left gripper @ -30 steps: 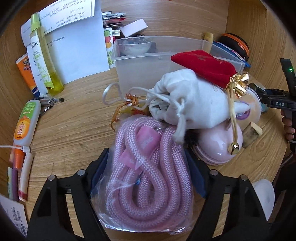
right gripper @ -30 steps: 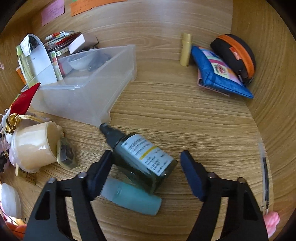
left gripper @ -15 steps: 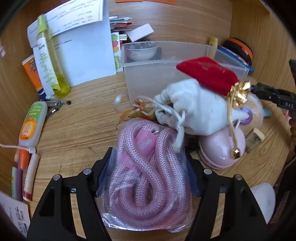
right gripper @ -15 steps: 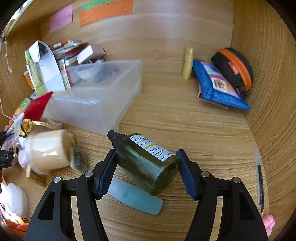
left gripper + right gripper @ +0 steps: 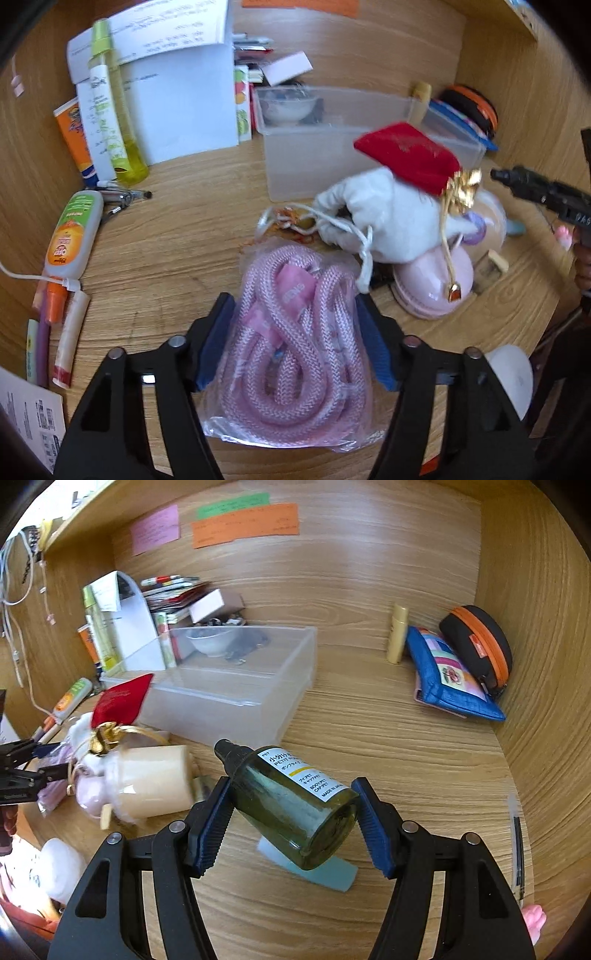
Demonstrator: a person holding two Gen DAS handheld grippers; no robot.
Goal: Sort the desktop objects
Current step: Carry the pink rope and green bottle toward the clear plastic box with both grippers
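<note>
My left gripper (image 5: 295,341) is shut on a clear bag of pink rope (image 5: 291,332) and holds it just above the desk. My right gripper (image 5: 293,823) is shut on a dark green spray bottle (image 5: 295,801), lifted and tilted, cap pointing to the far left. A clear plastic bin (image 5: 236,686) sits at the middle back of the desk with a small white bowl (image 5: 210,642) inside; it also shows in the left wrist view (image 5: 343,147). The right gripper shows at the right edge of the left wrist view (image 5: 539,195).
Beside the bin lie a white drawstring pouch (image 5: 391,218), a red pouch (image 5: 410,158), a pink round case (image 5: 432,288) and a cream jar (image 5: 155,779). A teal tube (image 5: 314,875) lies under the bottle. Tubes, pens and papers (image 5: 177,99) are left; blue and black pouches (image 5: 454,675) right.
The right gripper closed on the green bottle and lifted it off the desk. The left gripper closed tighter on the rope bag and raised it slightly.
</note>
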